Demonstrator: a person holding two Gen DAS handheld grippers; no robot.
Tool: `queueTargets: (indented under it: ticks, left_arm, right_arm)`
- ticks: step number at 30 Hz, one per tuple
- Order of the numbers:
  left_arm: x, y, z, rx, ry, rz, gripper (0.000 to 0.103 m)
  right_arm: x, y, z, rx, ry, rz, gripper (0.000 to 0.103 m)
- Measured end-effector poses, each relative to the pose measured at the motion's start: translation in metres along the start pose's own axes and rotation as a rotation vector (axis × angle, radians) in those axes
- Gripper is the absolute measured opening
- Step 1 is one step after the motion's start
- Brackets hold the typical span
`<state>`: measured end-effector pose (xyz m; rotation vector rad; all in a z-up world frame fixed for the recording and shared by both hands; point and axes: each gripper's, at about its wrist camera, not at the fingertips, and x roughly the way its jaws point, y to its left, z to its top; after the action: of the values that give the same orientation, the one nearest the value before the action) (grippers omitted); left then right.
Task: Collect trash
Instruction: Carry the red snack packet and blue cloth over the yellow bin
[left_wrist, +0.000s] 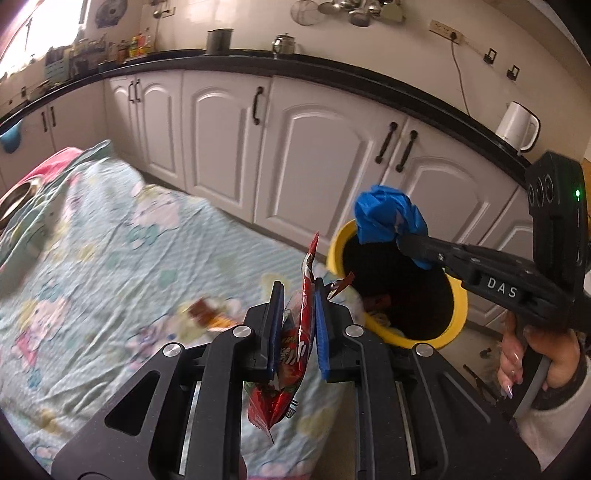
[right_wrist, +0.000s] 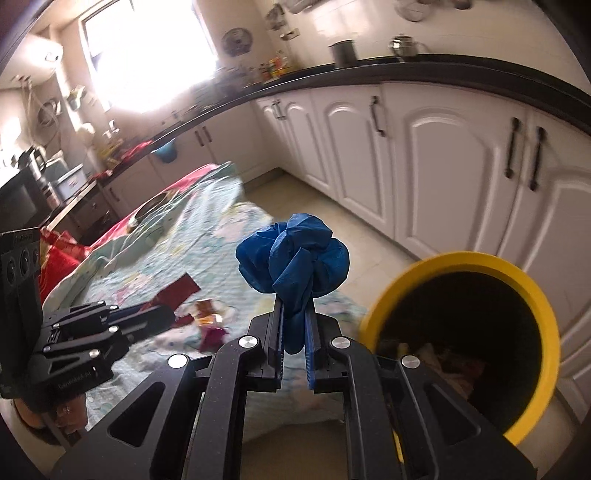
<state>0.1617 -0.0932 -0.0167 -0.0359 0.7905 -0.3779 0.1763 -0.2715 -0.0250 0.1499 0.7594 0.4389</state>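
Through the left wrist camera I see my left gripper (left_wrist: 299, 295) clamped on a red snack wrapper (left_wrist: 295, 343), which sticks up past the fingertips and hangs crumpled below the pads. At two o'clock from it stands the yellow bin (left_wrist: 397, 291), its mouth dark, with some scraps visible inside near the lower rim. My right gripper (left_wrist: 402, 242) reaches in from three o'clock, pinching a crumpled blue glove (left_wrist: 388, 218) right over the bin's far rim; a hand (left_wrist: 532, 358) grips its handle at four o'clock. This view alone shows a white kettle (left_wrist: 517, 125) on the black counter at one o'clock.

The right wrist camera shows what the left one cannot: the right gripper (right_wrist: 294, 314) closed tight on the glove (right_wrist: 291, 254), whose bulk balloons above the fingertips. Here the bin (right_wrist: 532, 302) sits at three o'clock. The left gripper (right_wrist: 162, 317) comes in from nine o'clock, seen side-on. More wrappers (right_wrist: 207, 314) lie on the patterned cloth (right_wrist: 147, 266) at ten o'clock, blurred in the left view (left_wrist: 207, 314), and a bright window (right_wrist: 147, 48) glares at eleven.
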Motion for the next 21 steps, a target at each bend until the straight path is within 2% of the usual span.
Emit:
queueTargets:
  ticks: [10,21]
  left_arm:
    - [0.026,-0.045,0.015,0.033,0.001,-0.064,0.01]
    - [0.061,-0.09,0.023,0.072,0.031,-0.117,0.011]
  right_arm:
    - [-0.035,-0.067,-0.024,0.132,-0.028,-0.081,0.009]
    - [-0.056,-0.112,-0.052,0.214,-0.033,-0.169,0.01]
